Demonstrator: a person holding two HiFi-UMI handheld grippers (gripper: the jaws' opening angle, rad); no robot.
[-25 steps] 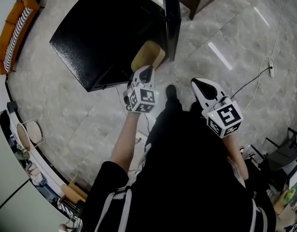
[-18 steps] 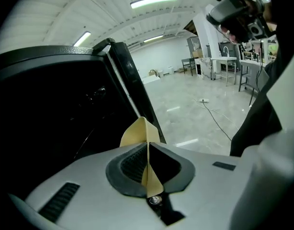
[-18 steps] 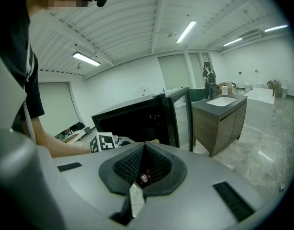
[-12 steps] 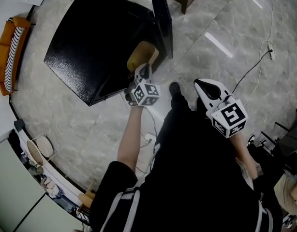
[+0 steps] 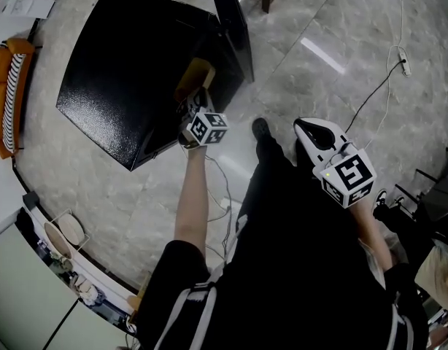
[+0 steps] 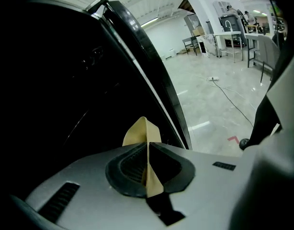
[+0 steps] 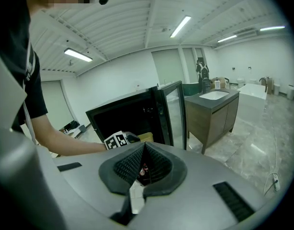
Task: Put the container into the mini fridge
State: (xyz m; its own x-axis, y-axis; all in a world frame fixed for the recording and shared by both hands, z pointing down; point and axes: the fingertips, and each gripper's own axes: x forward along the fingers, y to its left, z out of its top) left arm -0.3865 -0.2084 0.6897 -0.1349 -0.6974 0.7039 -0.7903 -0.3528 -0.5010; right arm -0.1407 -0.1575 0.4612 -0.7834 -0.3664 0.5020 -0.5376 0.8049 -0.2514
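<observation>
Container: the tan container (image 6: 142, 130) is pinched by its thin edge in the left gripper (image 6: 148, 146), right at the mouth of the fridge (image 5: 114, 86).
Left fingers: pressed tight on the container.
Right fingers: the right gripper (image 7: 142, 150) has them pressed together on nothing, well back near the person.
Which way: the container sticks out ahead of the fingers, its long side pointing far into the dark fridge. The open door (image 6: 137, 51) is just to its right.
Nearer hand: the left.
Writing: none that I can read.
</observation>
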